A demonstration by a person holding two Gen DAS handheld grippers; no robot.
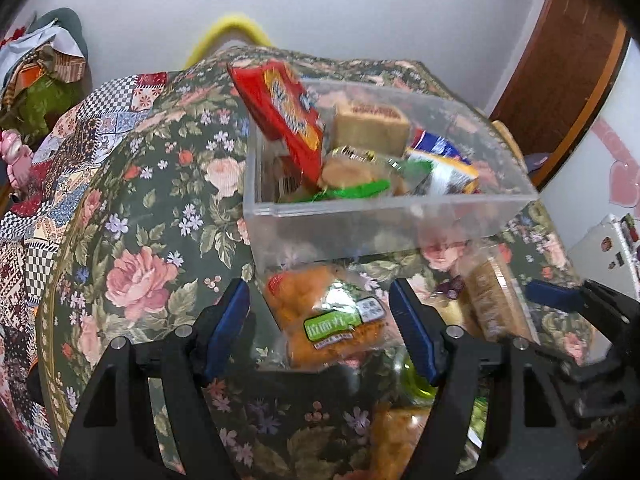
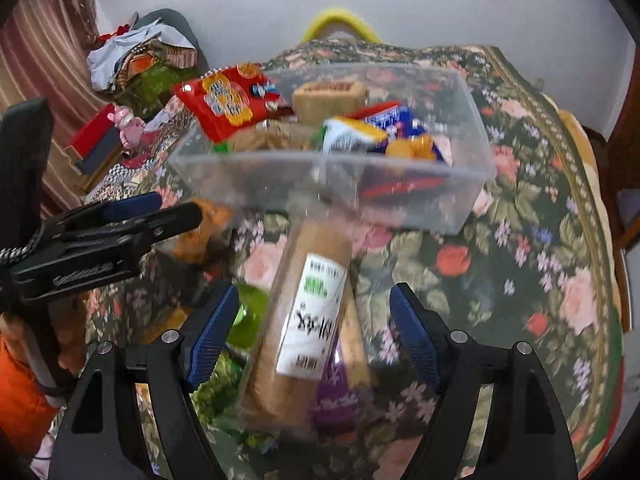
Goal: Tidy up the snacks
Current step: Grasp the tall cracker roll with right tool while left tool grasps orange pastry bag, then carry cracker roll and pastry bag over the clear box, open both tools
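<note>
A clear plastic bin (image 1: 384,216) (image 2: 460,200) holding several snack packs stands on the floral tablecloth; a red pack (image 1: 280,108) (image 2: 228,104) leans at its left end. My left gripper (image 1: 320,312) is open around an orange snack bag with a green label (image 1: 328,320) lying in front of the bin. My right gripper (image 2: 314,320) is open around a long brown biscuit pack with a white label (image 2: 312,320), which also shows in the left wrist view (image 1: 496,304). A purple pack (image 2: 340,392) lies beside it. The right gripper shows in the left wrist view (image 1: 560,296).
A green item (image 2: 248,316) lies left of the biscuit pack. The left gripper (image 2: 128,216) reaches in from the left. The round table's floral cloth (image 2: 540,260) extends to the right. Clutter of cloths and bags (image 2: 140,56) sits beyond the table's far left. A wooden door (image 1: 560,80) stands at right.
</note>
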